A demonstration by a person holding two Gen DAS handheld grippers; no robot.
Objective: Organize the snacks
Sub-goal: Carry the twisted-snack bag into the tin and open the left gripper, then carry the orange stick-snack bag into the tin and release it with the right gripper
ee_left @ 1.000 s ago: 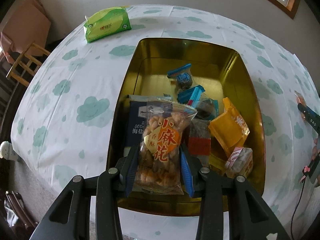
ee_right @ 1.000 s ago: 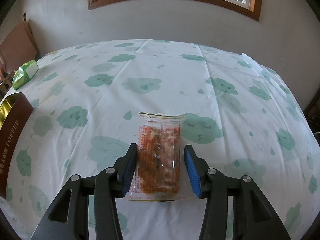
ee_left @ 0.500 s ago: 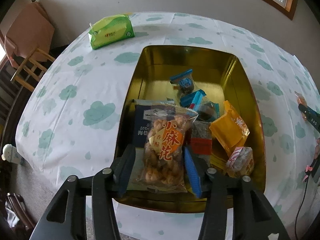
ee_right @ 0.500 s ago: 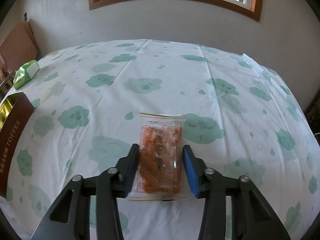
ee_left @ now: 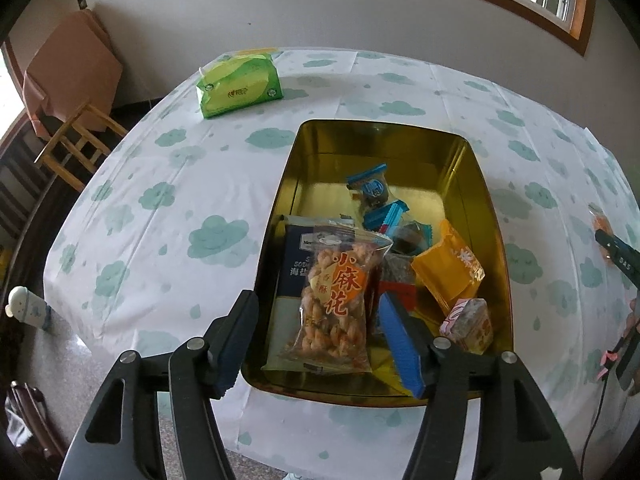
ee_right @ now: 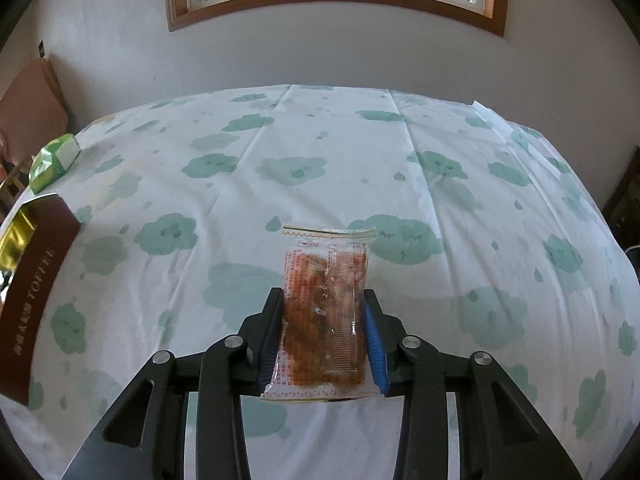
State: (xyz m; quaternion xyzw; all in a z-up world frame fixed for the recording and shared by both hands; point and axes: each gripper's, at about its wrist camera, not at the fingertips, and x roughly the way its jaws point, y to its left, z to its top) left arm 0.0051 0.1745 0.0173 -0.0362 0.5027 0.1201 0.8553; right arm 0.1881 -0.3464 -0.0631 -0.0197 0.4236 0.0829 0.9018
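A gold tin (ee_left: pixel 494 216) stands on the cloud-print tablecloth and holds several snack packs. A clear bag of fried twists (ee_left: pixel 336 300) with red characters lies in its near end on a dark blue cracker pack (ee_left: pixel 294 264). My left gripper (ee_left: pixel 320 332) is open, its fingers wide apart on either side of that bag. My right gripper (ee_right: pixel 324 328) is shut on a clear bag of orange snacks (ee_right: pixel 324 312), held just above the cloth. The tin's brown side (ee_right: pixel 32 292) shows at the left of the right wrist view.
A green tissue pack (ee_left: pixel 238 84) lies at the table's far left; it also shows in the right wrist view (ee_right: pixel 54 160). A wooden chair (ee_left: pixel 76 136) stands off the table's left side. The right gripper's tip (ee_left: pixel 616 256) shows at the right edge of the left wrist view.
My left gripper has opened wide, let go of the fried-twist bag in the tin and drawn back. My right gripper has closed on the orange snack bag.
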